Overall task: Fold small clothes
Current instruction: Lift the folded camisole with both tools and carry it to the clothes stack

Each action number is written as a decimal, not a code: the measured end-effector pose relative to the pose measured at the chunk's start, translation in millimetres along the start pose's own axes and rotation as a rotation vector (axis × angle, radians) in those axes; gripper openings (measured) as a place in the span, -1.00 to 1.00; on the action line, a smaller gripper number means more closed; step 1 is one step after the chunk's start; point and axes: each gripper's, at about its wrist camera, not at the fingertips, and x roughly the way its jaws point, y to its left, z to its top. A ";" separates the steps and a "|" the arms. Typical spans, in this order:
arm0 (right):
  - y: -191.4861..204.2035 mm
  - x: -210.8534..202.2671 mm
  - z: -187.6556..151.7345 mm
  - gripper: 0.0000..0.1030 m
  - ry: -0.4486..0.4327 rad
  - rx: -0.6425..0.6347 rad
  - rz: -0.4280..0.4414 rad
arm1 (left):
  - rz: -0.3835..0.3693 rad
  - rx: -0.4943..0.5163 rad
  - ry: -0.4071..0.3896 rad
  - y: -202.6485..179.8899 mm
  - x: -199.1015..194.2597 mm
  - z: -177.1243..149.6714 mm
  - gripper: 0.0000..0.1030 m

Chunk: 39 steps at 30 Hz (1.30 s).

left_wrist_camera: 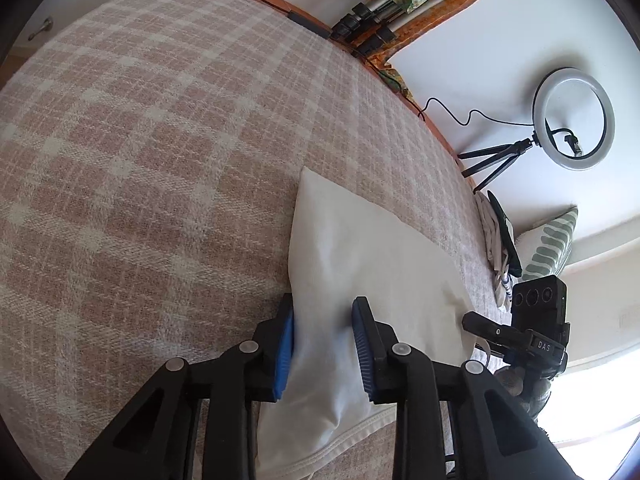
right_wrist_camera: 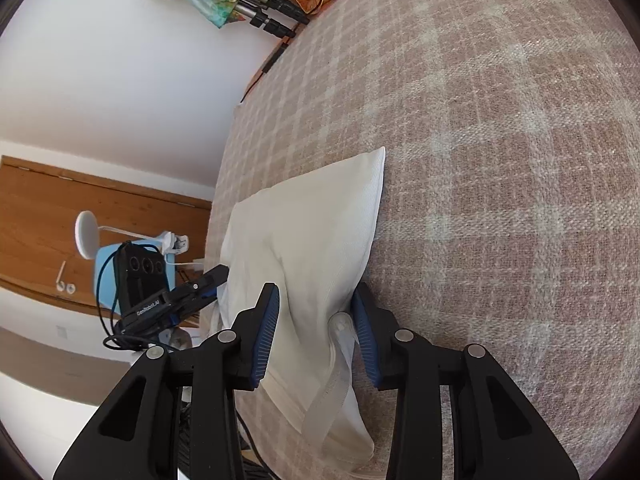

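A white, ribbed garment (left_wrist_camera: 360, 248) lies folded on the pink-and-cream checked bedspread (left_wrist_camera: 160, 140). My left gripper (left_wrist_camera: 323, 344) is shut on its near end, with cloth bunched between the blue pads. In the right wrist view the same garment (right_wrist_camera: 312, 220) runs away from me, and my right gripper (right_wrist_camera: 316, 332) is shut on its near end. A hemmed strap (right_wrist_camera: 332, 396) hangs below those jaws. The black camera housing of the right-hand tool (left_wrist_camera: 538, 300) shows at the garment's right side. The left-hand tool's housing (right_wrist_camera: 140, 280) shows at its left.
A ring light on a small tripod (left_wrist_camera: 574, 120) stands by the wall past the bed's edge. Folded tripod legs and colourful cloth (left_wrist_camera: 384, 20) lie at the far edge. A heap of clothes (left_wrist_camera: 496, 248) and a green-striped cushion (left_wrist_camera: 552, 244) sit at the right.
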 end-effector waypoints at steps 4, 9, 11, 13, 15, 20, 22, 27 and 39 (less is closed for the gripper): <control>11.4 6.8 -2.3 -0.74 0.001 -0.033 -0.045 | 0.034 0.039 -0.017 -8.0 -0.9 -1.5 -0.79; 33.7 10.3 -6.8 -0.79 -0.029 -0.100 -0.124 | 0.055 0.095 -0.061 -20.6 -12.0 -3.7 -0.91; 42.4 9.2 -8.5 -0.80 -0.043 -0.122 -0.140 | 0.064 0.115 -0.075 -24.8 -15.2 -5.0 -0.93; 51.5 10.4 -10.0 -0.81 -0.055 -0.144 -0.163 | 0.069 0.124 -0.078 -26.1 -16.4 -6.4 -0.93; 56.8 10.8 -10.1 -0.81 -0.054 -0.165 -0.187 | 0.075 0.118 -0.080 -25.3 -15.9 -7.1 -0.94; 54.5 22.9 -10.6 -0.81 -0.042 -0.152 -0.214 | 0.063 0.072 -0.049 -14.1 -6.8 -5.0 -0.92; 39.0 19.3 -7.7 -0.73 -0.020 -0.115 -0.189 | 0.061 0.053 -0.040 -10.1 -4.1 -5.2 -0.67; 23.2 18.9 -6.8 -0.69 -0.009 -0.049 -0.126 | 0.026 0.062 -0.049 -9.6 0.6 -5.4 -0.56; 86.8 19.9 -25.5 -0.82 -0.093 -0.287 -0.311 | 0.045 0.179 -0.137 -55.5 -22.2 -16.8 -0.87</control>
